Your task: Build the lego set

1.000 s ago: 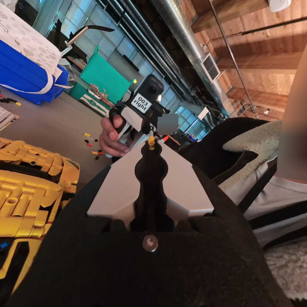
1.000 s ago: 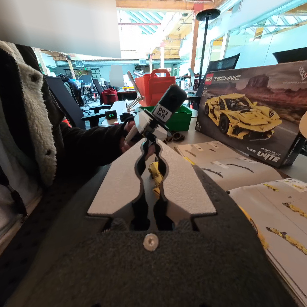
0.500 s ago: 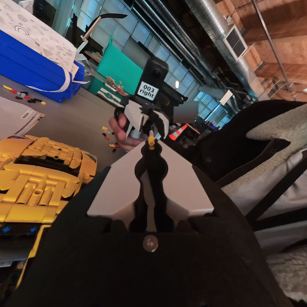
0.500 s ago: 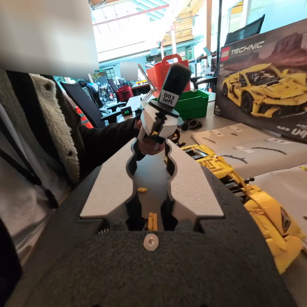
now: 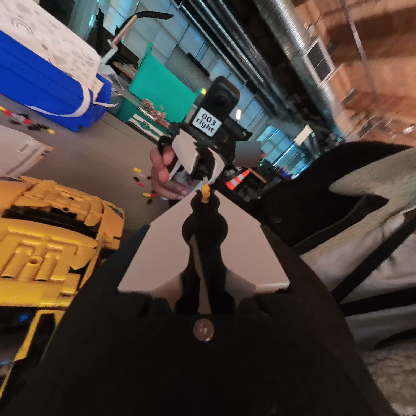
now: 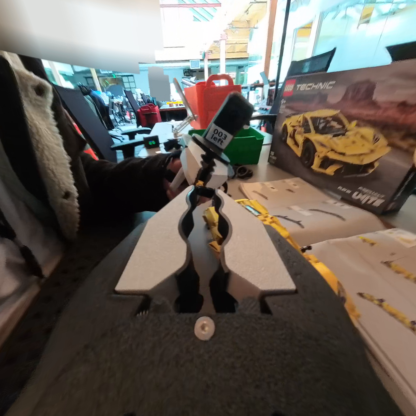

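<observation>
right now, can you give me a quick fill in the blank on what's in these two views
1. The left gripper has its fingers shut on a small ___ lego piece.
2. In the left wrist view, the yellow lego car lies on the ___ side of the picture.
3. In the right wrist view, the bin just left of the set box is ___.

Missing words: yellow; left; green

Your left gripper (image 5: pixel 204 196) is closed, tips pinching together. Your right gripper (image 6: pixel 204 192) faces it tip to tip, its jaws slightly parted.
</observation>
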